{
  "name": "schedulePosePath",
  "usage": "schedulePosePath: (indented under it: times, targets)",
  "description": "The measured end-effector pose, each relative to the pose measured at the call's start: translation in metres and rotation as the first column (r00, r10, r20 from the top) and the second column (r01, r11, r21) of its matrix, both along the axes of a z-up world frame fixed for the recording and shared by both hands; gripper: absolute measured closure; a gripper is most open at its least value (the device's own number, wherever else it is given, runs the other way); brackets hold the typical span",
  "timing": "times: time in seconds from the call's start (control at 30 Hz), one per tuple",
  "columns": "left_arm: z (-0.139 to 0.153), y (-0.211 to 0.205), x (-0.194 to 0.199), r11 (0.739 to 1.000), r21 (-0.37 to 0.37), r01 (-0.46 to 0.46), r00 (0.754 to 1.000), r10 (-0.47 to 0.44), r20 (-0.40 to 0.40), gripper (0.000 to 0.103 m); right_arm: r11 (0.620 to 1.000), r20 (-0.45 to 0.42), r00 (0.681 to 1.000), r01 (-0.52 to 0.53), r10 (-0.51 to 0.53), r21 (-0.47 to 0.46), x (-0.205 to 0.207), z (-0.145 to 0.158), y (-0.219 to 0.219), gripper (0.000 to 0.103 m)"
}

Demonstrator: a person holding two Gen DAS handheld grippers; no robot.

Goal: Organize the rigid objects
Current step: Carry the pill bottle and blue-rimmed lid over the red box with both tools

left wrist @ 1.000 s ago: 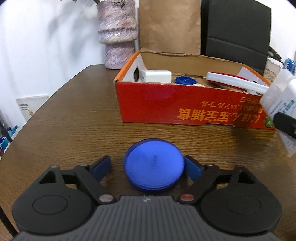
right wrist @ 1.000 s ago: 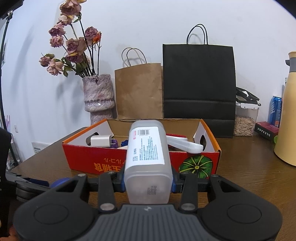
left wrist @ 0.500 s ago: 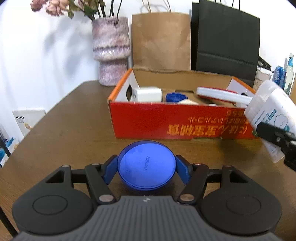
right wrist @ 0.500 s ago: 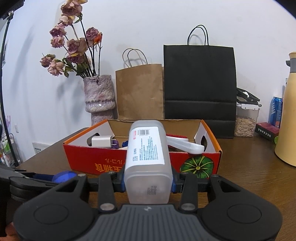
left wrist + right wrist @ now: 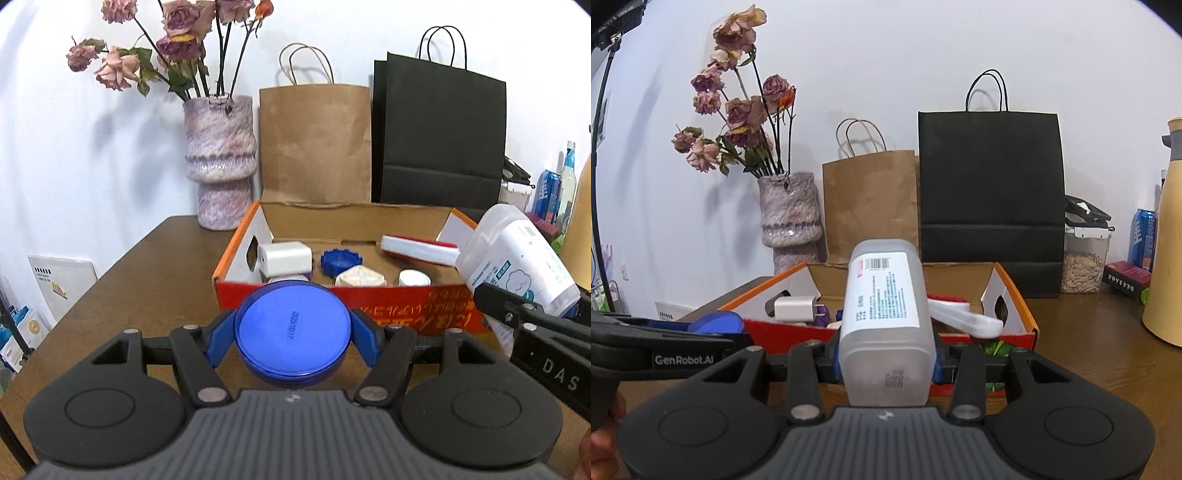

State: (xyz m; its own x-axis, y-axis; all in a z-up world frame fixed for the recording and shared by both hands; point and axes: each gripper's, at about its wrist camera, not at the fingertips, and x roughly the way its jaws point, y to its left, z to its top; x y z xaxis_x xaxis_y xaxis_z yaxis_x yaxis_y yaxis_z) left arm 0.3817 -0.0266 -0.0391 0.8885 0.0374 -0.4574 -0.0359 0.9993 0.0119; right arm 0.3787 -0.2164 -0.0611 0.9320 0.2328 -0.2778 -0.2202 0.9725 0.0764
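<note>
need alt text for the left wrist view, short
The left gripper grips a blue round lid above a brown table, facing an open red box of small items. At right, the right gripper holds a white labelled container near the box's corner. Behind stand a vase of dried roses, a brown bag and a black bag.

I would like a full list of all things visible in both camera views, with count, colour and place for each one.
blue round lid: 1, blue, between left gripper fingers
plastic bottle: 1, translucent white, in right gripper
cardboard box: 1, red-orange, on table
charger: 1, white, in box, left
lint brush: 1, white-red, in box, right
vase: 1, mottled purple, behind box
paper bags: 2, brown and black, by wall
table: 1, brown
left gripper: 1, black
right gripper: 1, black
</note>
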Motion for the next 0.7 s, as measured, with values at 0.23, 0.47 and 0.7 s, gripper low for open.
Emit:
schedulePosePath:
  times: [0.23, 0.47, 0.7]
  targets:
    - [0.006, -0.006, 0.010, 1.000, -0.008, 0.000, 1.000, 0.000, 0.025, 0.035, 1.000, 0.026, 1.000, 0.007, -0.007, 0.004, 0.009, 0.003, 0.001, 0.063]
    - [0.014, -0.008, 0.028, 1.000, -0.030, 0.001, 0.999, 0.001, 0.048, 0.035, 1.000, 0.045, 0.999, 0.011, -0.011, 0.011, 0.022, 0.007, 0.003, 0.063]
    - [0.019, -0.004, 0.051, 0.999, -0.047, -0.017, 0.998, 0.020, 0.058, 0.035, 1.000, 0.066, 0.998, 0.008, -0.009, 0.010, 0.040, 0.010, 0.006, 0.063]
